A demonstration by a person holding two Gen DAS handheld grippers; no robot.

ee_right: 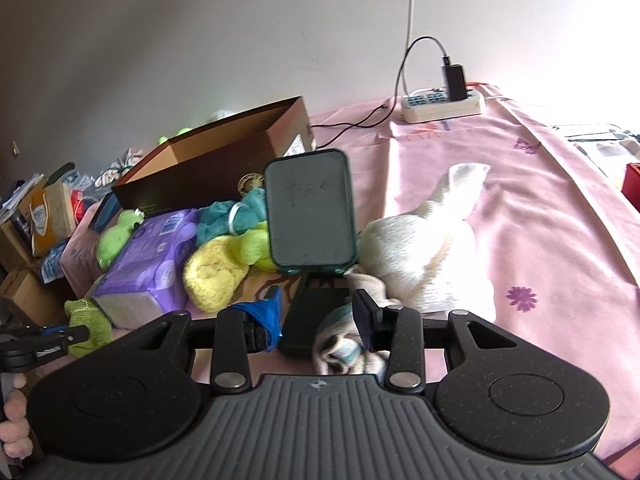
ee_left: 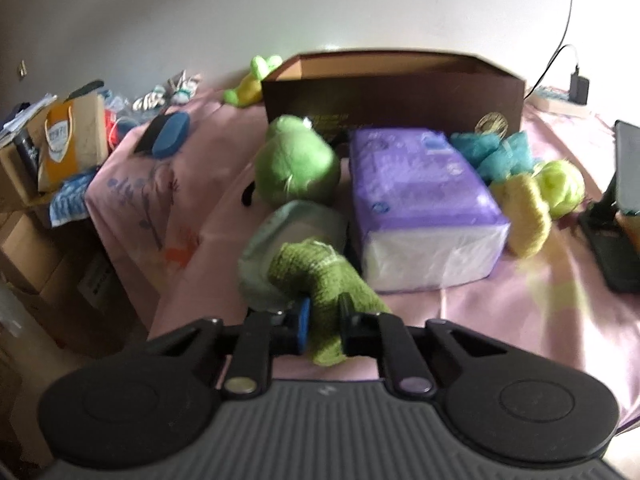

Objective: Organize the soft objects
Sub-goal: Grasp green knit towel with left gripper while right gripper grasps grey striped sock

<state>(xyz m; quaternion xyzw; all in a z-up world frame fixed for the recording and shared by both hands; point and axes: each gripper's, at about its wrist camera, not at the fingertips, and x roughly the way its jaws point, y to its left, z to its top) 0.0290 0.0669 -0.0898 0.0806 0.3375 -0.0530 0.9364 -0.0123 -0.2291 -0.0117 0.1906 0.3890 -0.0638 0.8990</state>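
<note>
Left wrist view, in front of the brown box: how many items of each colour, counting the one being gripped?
Green: 2, plush frog and knitted piece in left gripper
Pale green: 1, pouch
Purple: 1, tissue pack
Teal: 1, mesh bundle
Yellow: 1, fuzzy cloth
Lime: 1, fluffy bundle
Total: 7

surface: bed, pink sheet [ee_left: 520, 304] | on it — brown box [ee_left: 392, 92], purple pack [ee_left: 420, 184], plush toys, perhaps towels [ee_right: 212, 276]

brown box [ee_left: 394, 92] interior hidden, phone stand [ee_left: 624, 216] cropped at right edge
</note>
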